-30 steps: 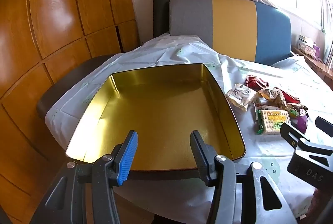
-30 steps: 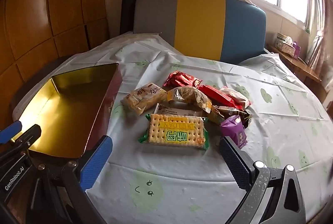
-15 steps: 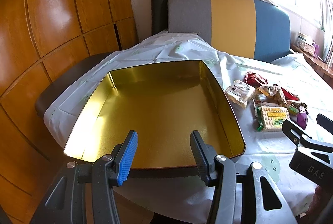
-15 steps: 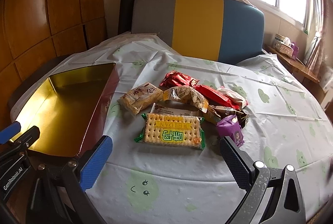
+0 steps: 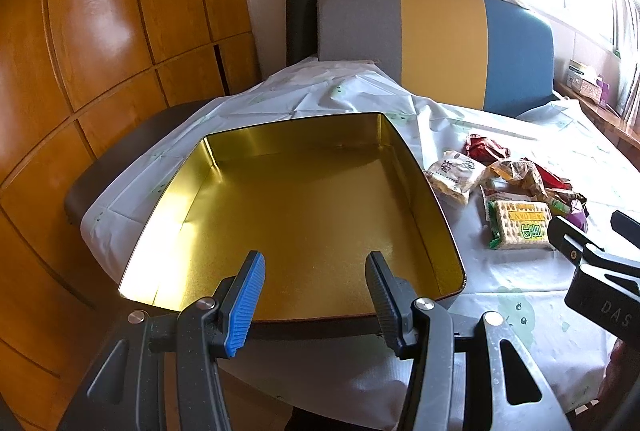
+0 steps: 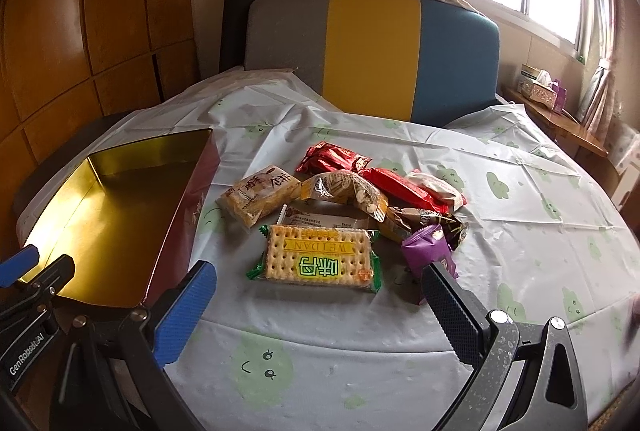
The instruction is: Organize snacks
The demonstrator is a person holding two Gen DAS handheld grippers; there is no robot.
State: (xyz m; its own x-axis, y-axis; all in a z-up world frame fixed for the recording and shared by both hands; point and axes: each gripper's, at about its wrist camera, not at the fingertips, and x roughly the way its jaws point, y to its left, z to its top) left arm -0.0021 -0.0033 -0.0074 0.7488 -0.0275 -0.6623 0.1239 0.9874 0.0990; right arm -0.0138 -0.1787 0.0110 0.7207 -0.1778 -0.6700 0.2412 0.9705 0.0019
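An empty gold-lined tin box (image 5: 248,159) with dark red outer walls (image 6: 188,215) sits at the table's left. A pile of snack packets lies to its right: a green-edged cracker pack (image 6: 316,259) nearest me, a beige biscuit pack (image 6: 256,195), red wrappers (image 6: 396,183) and a purple packet (image 6: 428,251). The cracker pack shows in the left wrist view (image 5: 520,227) too. My left gripper (image 5: 316,295) is open and empty above the tin's near edge. My right gripper (image 6: 320,303) is wide open and empty, just short of the cracker pack.
The round table has a white cloth with green cartoon faces (image 6: 500,187). A grey, yellow and blue chair back (image 6: 372,51) stands behind it. Wooden wall panels (image 5: 80,31) are on the left. A side shelf with a tissue box (image 6: 540,83) is at the right.
Both grippers have drawn back slightly from the table, so the tin and the snacks look a bit farther away. Both stay open. Nothing on the table has moved.
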